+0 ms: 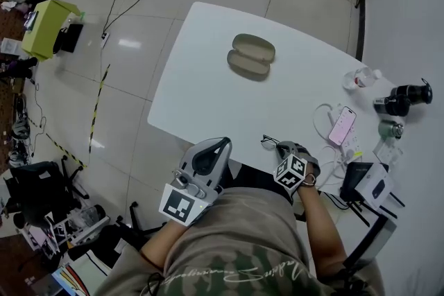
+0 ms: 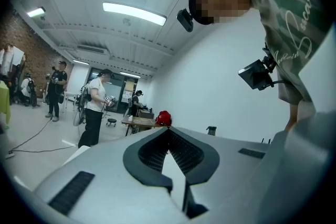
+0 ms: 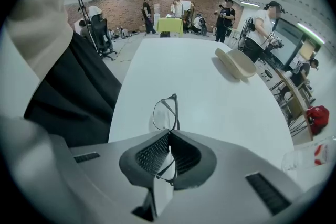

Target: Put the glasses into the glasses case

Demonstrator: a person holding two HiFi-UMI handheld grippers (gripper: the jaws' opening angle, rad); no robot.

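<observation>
The beige glasses case lies open in the middle of the white table; in the right gripper view the case sits far ahead to the right. My right gripper hovers at the table's near edge, shut on the thin dark-framed glasses. One lens sticks out past the right gripper's fingertips, and the other is pinched between the pads. My left gripper is held off the table's near edge, left of the right one. Pointing up at the room, the left gripper is shut on nothing.
At the table's right end lie a pink phone with white cables, a clear plastic cup, a black camera lens and a black box. Several people stand in the room beyond the table.
</observation>
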